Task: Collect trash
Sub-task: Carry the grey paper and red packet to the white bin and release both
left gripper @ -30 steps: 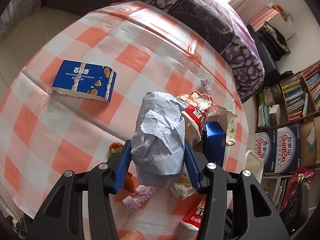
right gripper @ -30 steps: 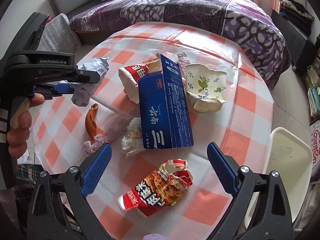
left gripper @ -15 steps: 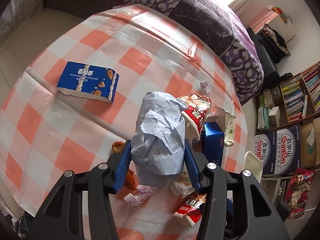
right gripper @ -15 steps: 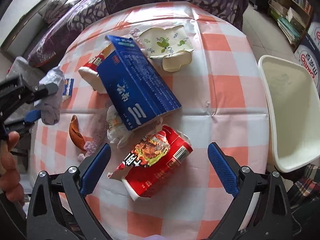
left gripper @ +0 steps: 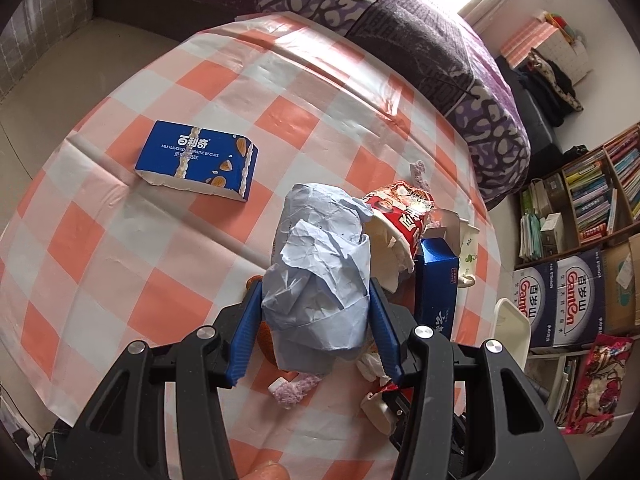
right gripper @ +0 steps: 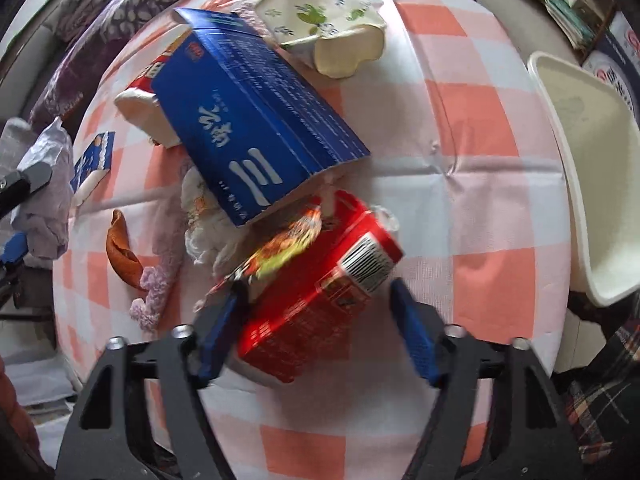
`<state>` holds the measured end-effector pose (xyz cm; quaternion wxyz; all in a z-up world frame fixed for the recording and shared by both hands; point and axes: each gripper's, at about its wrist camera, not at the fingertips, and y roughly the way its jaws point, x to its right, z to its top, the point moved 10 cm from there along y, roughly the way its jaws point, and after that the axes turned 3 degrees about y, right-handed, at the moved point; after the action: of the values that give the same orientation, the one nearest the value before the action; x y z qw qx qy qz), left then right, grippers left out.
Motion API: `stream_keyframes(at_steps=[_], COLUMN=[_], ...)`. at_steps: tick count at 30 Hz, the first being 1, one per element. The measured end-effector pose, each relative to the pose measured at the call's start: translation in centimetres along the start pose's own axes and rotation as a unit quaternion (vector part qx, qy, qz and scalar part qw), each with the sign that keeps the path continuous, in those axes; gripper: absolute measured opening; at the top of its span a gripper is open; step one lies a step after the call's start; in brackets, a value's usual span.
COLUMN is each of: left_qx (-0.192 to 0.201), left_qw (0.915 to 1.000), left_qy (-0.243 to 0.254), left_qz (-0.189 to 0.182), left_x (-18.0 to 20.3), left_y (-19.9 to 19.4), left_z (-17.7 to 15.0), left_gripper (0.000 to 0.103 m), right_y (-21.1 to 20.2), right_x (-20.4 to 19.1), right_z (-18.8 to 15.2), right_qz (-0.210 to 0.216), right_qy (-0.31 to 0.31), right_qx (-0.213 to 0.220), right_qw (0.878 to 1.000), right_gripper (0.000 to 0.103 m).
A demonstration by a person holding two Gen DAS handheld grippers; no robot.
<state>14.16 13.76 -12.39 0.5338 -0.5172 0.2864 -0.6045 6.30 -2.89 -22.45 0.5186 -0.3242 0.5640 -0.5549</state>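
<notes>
My left gripper (left gripper: 316, 292) is shut on a crumpled pale blue paper wad (left gripper: 320, 276) and holds it above the checked table (left gripper: 120, 240). The wad also shows at the left edge of the right wrist view (right gripper: 44, 192). My right gripper (right gripper: 316, 300) is open, its fingers either side of a crushed red noodle cup (right gripper: 320, 288) on the table. The left pad looks close to the cup; a gap shows on the right. Beyond lie a blue carton (right gripper: 252, 120), a white floral paper cup (right gripper: 328, 28), a tissue (right gripper: 204, 224), an orange peel (right gripper: 120, 252) and a purple scrap (right gripper: 156, 280).
A blue biscuit box (left gripper: 196, 160) lies apart on the left of the table. A second red noodle cup (left gripper: 400, 220) lies behind the wad. A white bin (right gripper: 592, 168) stands beside the table's right edge. A purple bed (left gripper: 400, 20) and bookshelves (left gripper: 580, 208) lie beyond.
My right gripper has moved forward and down over the red noodle cup and its jaws have narrowed around it. My left gripper still holds the paper wad, drifting slightly.
</notes>
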Motion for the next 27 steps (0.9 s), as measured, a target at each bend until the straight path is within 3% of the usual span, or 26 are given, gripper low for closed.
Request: stream_keyframes(at_steps=[2,9,19,22,27], left_qx=[0.006,0.049,0.165,0.195,0.213], left_qw=[1.0000,0.9981,0.9809,0.9741,0.9689], left_qy=[0.005,0.034,0.085,0.094,0.110], left_qz=[0.003,0.020,0.060,0.064,0.063], left_x=[0.1,1.2,5.3,7.1,10.5], left_y=[-0.3,-2.1,-6.4,-7.5,-7.4], left_z=[-0.1,-0.4,-0.4,-0.4,-1.1], left_gripper=[0.051,0.051,0.051,0.051,0.051], right_y=[-0.7,-7.0,-16.0,-17.9,-19.4], right_x=[0.3,1.5,3.2,4.9,8.4], right_z=[0.4,3.3,9.1,10.2,11.8], right_qz=[0.007,0.001,-0.031,-0.045,-0.059], right_qy=[0.004,-0.028,-0.074,-0.076,-0.055], right_qx=[0.006,0.116,0.276,0.305,0.322], right_qw=[1.000,0.993,0.958,0.948,0.943], right_gripper=[0.030,0.029,0.029,0.030,0.030])
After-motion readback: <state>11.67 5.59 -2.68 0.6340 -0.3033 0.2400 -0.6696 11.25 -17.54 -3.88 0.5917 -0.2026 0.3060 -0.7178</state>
